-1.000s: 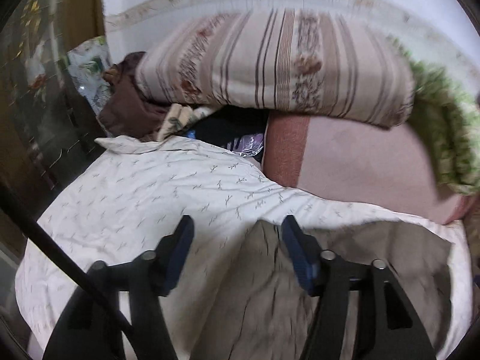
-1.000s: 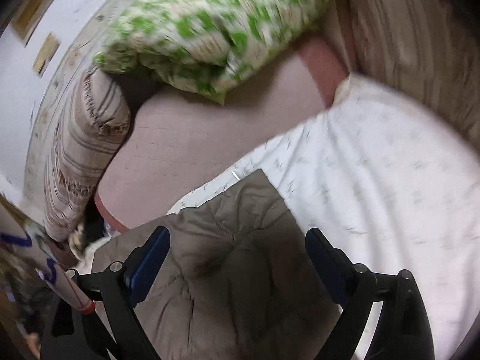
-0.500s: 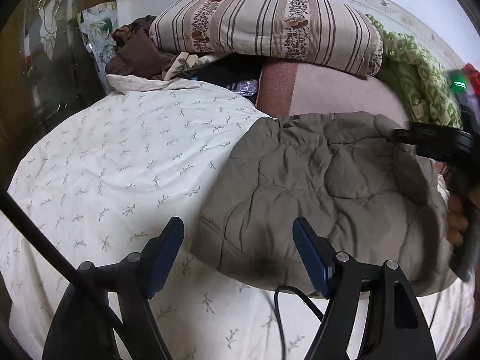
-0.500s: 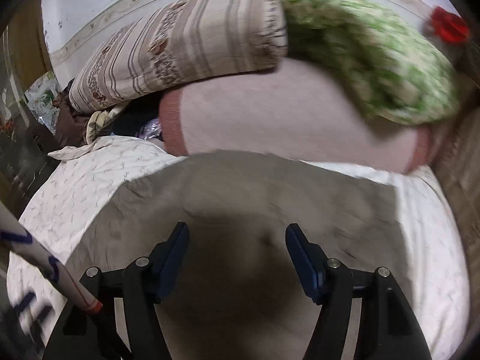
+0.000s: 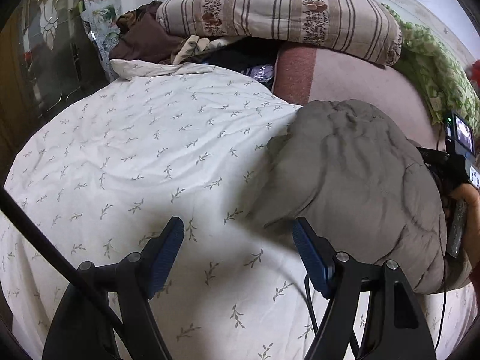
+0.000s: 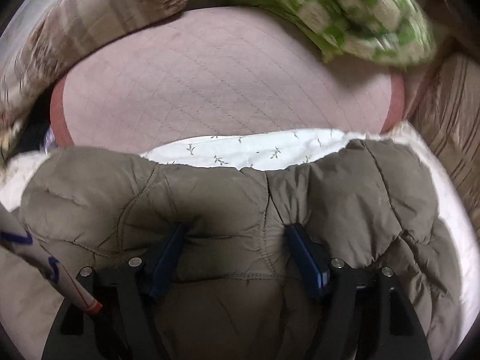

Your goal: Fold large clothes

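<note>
Lying bunched on the sheet (image 5: 144, 150), the jacket (image 5: 360, 186) (grey-brown, quilted) sits toward the bed's right side, in front of a pink blanket (image 6: 222, 75). The left gripper (image 5: 237, 234) hovers over bare sheet with jaws apart and nothing between them, its right finger just beside the jacket's edge. The right gripper (image 6: 234, 237) has a thick fold of jacket bulging between its pads; its jaws have just been opening slightly, and whether they press it I cannot tell.
</note>
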`<state>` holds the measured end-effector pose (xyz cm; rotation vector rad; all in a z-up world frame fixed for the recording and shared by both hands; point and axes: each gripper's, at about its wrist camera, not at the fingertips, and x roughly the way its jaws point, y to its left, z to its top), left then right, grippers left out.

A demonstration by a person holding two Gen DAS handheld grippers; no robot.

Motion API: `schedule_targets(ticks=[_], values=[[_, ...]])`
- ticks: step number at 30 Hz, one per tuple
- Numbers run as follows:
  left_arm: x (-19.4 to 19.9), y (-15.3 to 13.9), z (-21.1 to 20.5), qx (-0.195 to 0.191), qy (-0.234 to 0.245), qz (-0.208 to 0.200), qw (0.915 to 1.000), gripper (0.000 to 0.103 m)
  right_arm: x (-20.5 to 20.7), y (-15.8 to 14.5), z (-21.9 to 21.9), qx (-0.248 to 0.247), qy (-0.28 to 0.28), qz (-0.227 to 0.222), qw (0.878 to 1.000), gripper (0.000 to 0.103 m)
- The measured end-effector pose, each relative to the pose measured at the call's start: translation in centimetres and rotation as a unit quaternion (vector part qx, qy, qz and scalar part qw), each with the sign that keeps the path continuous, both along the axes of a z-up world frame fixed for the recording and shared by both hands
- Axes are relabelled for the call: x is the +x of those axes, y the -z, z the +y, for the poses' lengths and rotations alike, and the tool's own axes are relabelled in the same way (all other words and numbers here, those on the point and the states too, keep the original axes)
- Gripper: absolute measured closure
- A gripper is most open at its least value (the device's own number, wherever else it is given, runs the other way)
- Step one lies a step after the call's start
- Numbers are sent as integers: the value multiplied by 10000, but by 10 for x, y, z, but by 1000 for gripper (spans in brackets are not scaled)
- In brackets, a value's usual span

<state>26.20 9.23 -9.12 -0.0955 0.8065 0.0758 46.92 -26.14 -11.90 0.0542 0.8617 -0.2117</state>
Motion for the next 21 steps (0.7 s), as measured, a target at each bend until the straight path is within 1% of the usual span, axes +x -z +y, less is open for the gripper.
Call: schedule_targets(ticks=[4, 6, 7, 9, 10, 13, 14, 16, 17, 18, 20, 21], values=[[0, -6, 8, -121, -99, -191, 9997, 29, -15, -14, 31, -209, -651, 41, 9976, 27], [6, -5, 16, -180, -243, -180, 9994, 29, -27, -26, 44, -337, -756, -15, 9966, 30], [9, -3, 19, -198, -313, -142, 9992, 29, -34, -34, 46, -266, -786, -87, 9965, 30], [19, 5, 28, -336, -374, 29, 9987, 29, -47, -51, 54, -17, -903, -200, 9957, 30], [24, 10, 30, -417, -320, 196, 9984, 29, -51, -57, 60, 11, -960, -238, 9951, 30], [27, 18, 29, -483, -162, 491, 9975, 29, -56, -68, 82, -49, -1177, -251, 9927, 30], [25, 20, 28, -517, -108, 554, 9971, 30, -56, -68, 91, -35, -1253, -214, 9919, 30], [22, 23, 27, -616, -25, 708, 9956, 33, -53, -62, 112, 145, -1481, 0, 9889, 30], [20, 25, 28, -665, -3, 786, 9947, 35, -49, -50, 125, 352, -1674, 261, 9849, 30], [19, 25, 28, -674, -6, 823, 9943, 35, -47, -38, 136, 404, -1753, 442, 9827, 30], [16, 23, 30, -715, 11, 811, 9941, 35, -45, -22, 153, 96, -1769, 523, 9828, 23], [15, 21, 30, -760, 21, 792, 9940, 35, -46, -15, 162, -149, -1763, 502, 9829, 23]])
